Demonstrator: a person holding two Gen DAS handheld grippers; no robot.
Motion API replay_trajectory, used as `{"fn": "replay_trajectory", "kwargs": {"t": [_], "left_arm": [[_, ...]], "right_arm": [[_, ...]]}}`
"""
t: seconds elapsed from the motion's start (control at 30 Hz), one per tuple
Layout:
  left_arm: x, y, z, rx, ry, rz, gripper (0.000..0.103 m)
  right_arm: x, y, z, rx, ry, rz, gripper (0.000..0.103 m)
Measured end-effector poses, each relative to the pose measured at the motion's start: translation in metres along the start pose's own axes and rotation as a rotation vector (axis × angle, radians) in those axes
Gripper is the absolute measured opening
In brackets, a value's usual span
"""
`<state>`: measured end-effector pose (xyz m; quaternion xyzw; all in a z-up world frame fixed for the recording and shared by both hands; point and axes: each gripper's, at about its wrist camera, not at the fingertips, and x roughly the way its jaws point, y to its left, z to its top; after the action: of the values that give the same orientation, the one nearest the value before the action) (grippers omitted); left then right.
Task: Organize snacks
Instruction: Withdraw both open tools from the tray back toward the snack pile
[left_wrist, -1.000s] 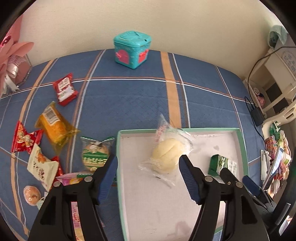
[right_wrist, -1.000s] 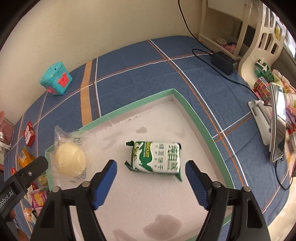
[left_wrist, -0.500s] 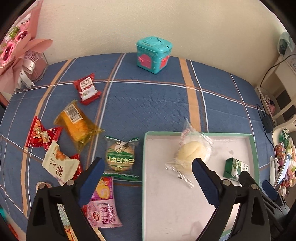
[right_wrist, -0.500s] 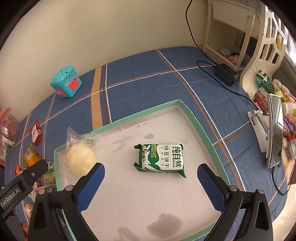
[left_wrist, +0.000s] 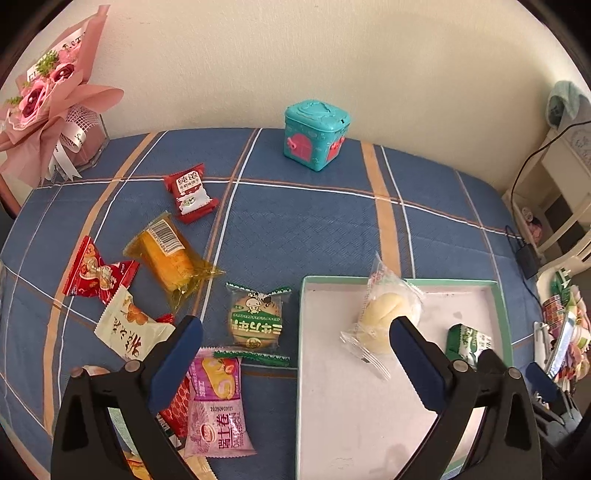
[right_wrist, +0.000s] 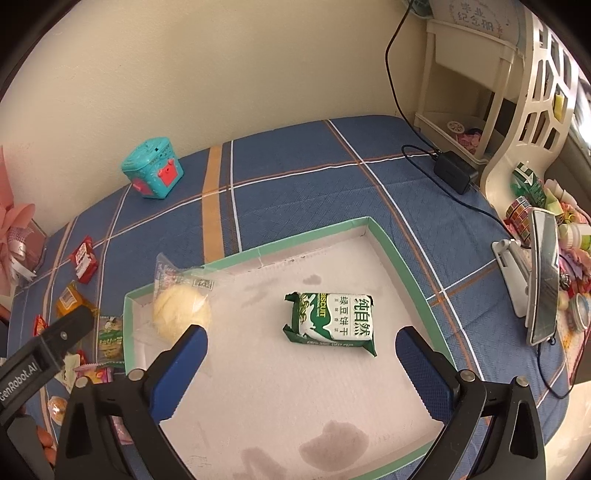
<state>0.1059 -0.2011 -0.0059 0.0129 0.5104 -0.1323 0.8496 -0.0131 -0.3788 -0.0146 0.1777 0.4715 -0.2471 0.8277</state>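
Observation:
A white tray with a green rim (left_wrist: 406, 282) (right_wrist: 295, 236) lies on the blue checked cloth. In it are a pale bun in clear wrap (left_wrist: 384, 310) (right_wrist: 181, 310) and a green biscuit pack (left_wrist: 467, 341) (right_wrist: 336, 319). My left gripper (left_wrist: 295, 325) hovers over the tray's left rim, jaws opening, nothing between them. My right gripper (right_wrist: 301, 332) hangs open above the biscuit pack without touching it. Left of the tray lie loose snacks: a green cookie pack (left_wrist: 255, 321), a pink roll pack (left_wrist: 218, 402), an orange cake (left_wrist: 168, 256), a red packet (left_wrist: 190, 192).
A teal toy box (left_wrist: 316, 134) stands at the back by the wall. A pink bouquet (left_wrist: 48, 99) fills the back left corner. On the right are a charger with cable (right_wrist: 454, 173), a phone on a stand (right_wrist: 541, 288) and a white shelf (right_wrist: 517, 110).
Both grippers have spread their jaws wider and drawn back and up from the tray. The left view has swung left, showing more loose snacks. Bun and biscuit pack lie still.

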Motion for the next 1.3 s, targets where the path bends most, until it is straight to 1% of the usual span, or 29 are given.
{"fn": "replay_trajectory", "kwargs": {"t": [0.1,0.27,0.43,0.53,0.67,0.83,0.93,0.97,1.1,1.3], "left_arm": [[-0.003,0.003,-0.005,-0.008,-0.008,0.000,0.101],[-0.012,0.005,-0.015,0.016,-0.033,0.035,0.101],[-0.023,0.009,-0.025,0.025,-0.066,0.036,0.101],[-0.028,0.017,-0.032,-0.008,-0.063,0.035,0.101],[-0.029,0.031,-0.042,-0.046,-0.026,0.022,0.101],[-0.029,0.043,-0.056,-0.045,0.023,0.086,0.101],[-0.027,0.054,-0.065,-0.057,0.062,0.102,0.101],[-0.026,0.057,-0.068,-0.057,0.072,0.117,0.101],[-0.029,0.066,-0.076,-0.035,0.070,0.185,0.101],[-0.038,0.081,-0.082,-0.039,0.048,0.209,0.101]], "right_arm": [[-0.004,0.002,-0.007,0.004,0.010,0.021,0.103],[-0.009,0.010,-0.018,-0.016,0.019,0.038,0.103],[-0.013,0.018,-0.028,-0.028,0.024,0.060,0.103],[-0.016,0.023,-0.035,-0.046,0.025,0.058,0.103],[-0.019,0.029,-0.046,-0.061,0.036,0.065,0.103],[-0.024,0.040,-0.058,-0.095,0.043,0.065,0.103],[-0.023,0.046,-0.065,-0.114,0.059,0.076,0.103],[-0.023,0.048,-0.068,-0.119,0.064,0.078,0.103],[-0.023,0.055,-0.076,-0.133,0.074,0.083,0.103],[-0.026,0.059,-0.083,-0.139,0.078,0.084,0.103]]}}
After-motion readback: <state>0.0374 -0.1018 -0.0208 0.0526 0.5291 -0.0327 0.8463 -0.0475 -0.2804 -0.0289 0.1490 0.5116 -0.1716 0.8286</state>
